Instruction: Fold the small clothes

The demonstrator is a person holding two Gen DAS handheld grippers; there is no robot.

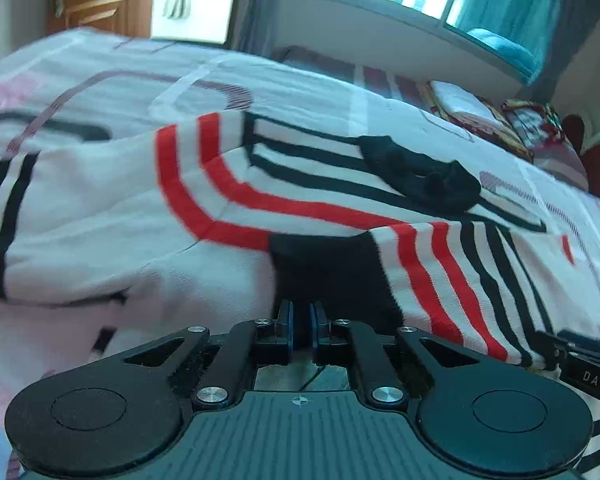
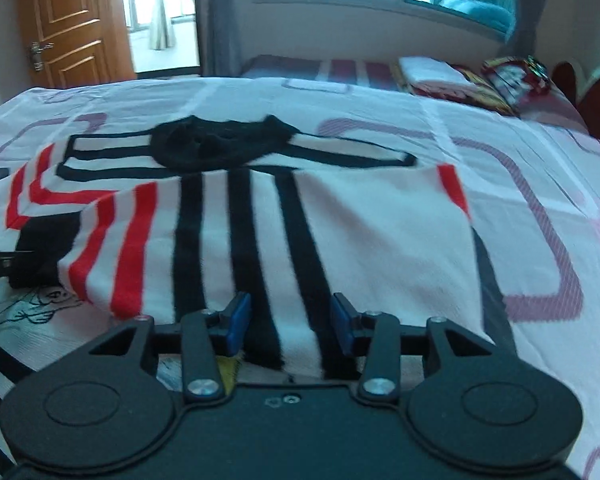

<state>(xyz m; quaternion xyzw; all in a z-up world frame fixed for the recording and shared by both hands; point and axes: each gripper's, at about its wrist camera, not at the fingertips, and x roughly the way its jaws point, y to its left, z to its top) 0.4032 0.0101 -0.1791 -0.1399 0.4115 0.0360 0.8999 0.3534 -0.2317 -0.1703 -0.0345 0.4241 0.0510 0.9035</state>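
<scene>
Left gripper (image 1: 301,322) pinched narrow on the black cuff (image 1: 332,268) of the striped sweater (image 2: 260,220), right gripper (image 2: 286,322) wide over its hem at the bed (image 2: 500,128)'s near edge: best carried across flat, cuff kept taut, no containers in sight.

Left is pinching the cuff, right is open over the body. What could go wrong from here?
1. The left gripper holds only the black cuff of the striped sweater. The knit may stretch or slip out mid-fold.
2. The right gripper is open over the hem, so the body is unpinned and may drag across the bedsheet.
3. The sleeve already lies bunched over the front, so the fold could land crooked.
</scene>
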